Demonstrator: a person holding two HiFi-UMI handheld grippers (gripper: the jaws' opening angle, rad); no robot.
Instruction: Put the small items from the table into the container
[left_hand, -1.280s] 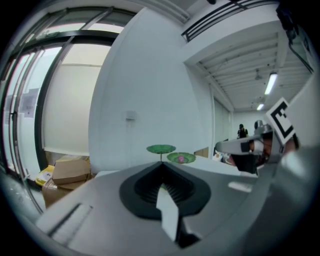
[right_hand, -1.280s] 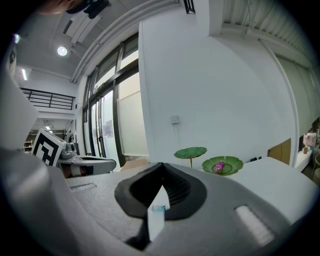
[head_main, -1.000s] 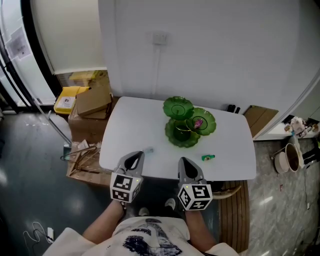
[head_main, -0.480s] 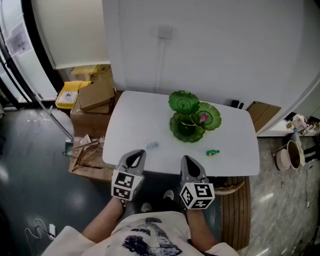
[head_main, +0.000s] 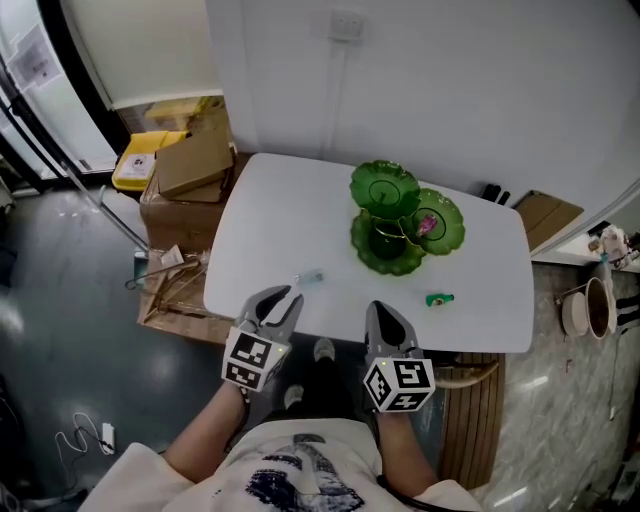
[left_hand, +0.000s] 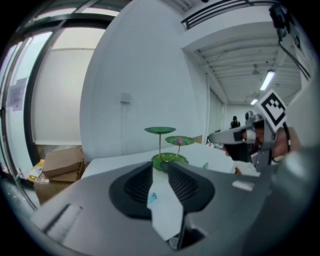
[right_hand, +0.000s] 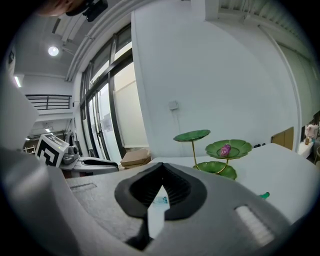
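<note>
Green leaf dishes are carried on gold stems in the container (head_main: 385, 188), with a pink item (head_main: 427, 224) laid in one. Nothing is gripped: the left gripper (head_main: 280, 298) jaws are opening, and the right gripper (head_main: 385, 312) jaws are pressed together.

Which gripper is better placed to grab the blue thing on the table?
Left: the left gripper is nearest the blue thing, its empty jaws opening; the right gripper is shut, farther off.

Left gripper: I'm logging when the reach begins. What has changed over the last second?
The left gripper has parted its jaws and they are opening, with nothing between them. The right gripper stays shut. The pale blue item and green item lie untouched on the table; the pink item remains in the green tiered dish.
</note>
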